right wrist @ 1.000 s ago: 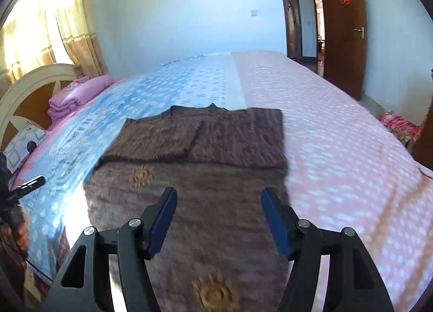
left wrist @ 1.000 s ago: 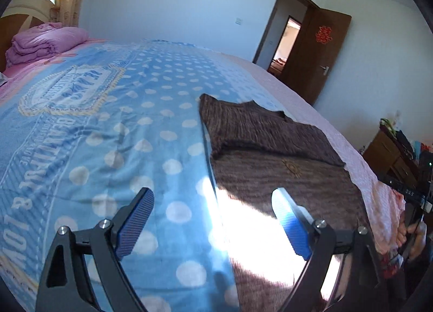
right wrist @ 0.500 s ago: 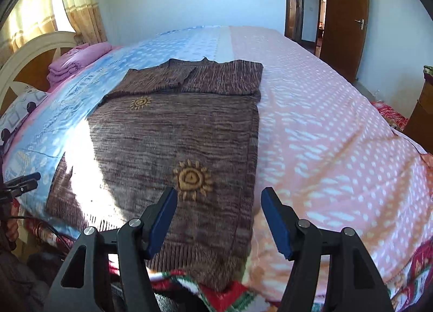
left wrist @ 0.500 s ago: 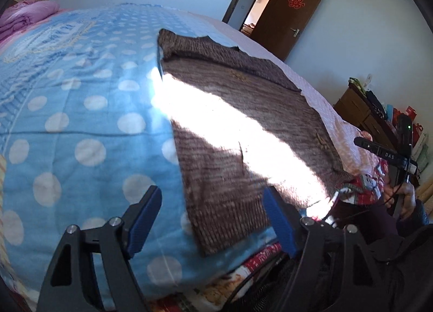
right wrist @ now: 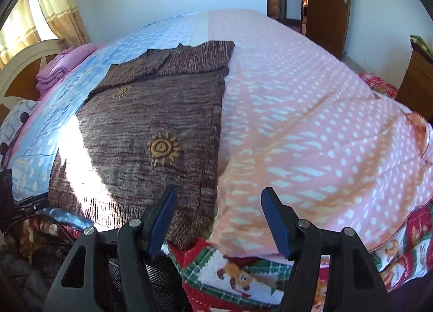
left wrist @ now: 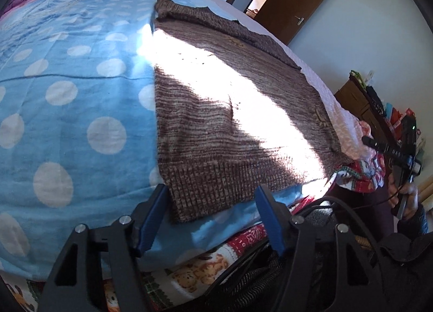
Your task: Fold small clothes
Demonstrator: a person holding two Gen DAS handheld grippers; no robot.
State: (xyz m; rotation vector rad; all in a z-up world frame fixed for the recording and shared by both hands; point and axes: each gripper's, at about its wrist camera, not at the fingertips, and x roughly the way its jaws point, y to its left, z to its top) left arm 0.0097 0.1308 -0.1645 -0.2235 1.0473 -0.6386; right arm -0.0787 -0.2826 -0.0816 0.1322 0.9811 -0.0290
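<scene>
Our left gripper hangs low in its frame with its blue fingers spread; the jaws have just been closing in, yet the pads press on nothing, and the near left corner of the brown sweater shows between them at the bed's edge. Our right gripper has its fingers spread as well, framing the sweater's other hem corner at the bottom centre, with no cloth pinched. We judge the task to be partway: the sleeves look already folded in across the top of the garment, in the upper middle of both views, so that the body lies as a flat rectangle, while the lengthwise fold of hem toward collar is not yet done. Taking both hem corners looks like the step in hand. The sweater rests on the bed, straddling a blue polka-dot blanket on the left and a pink spotted one on the right, with a bright patch of sunlight across the knit. A red and green cartoon quilt hangs below the bed's edge. Farther out, folded pink bedding lies by the headboard at the upper left, curtains hang beside it, and a brown door stands at the upper right.
</scene>
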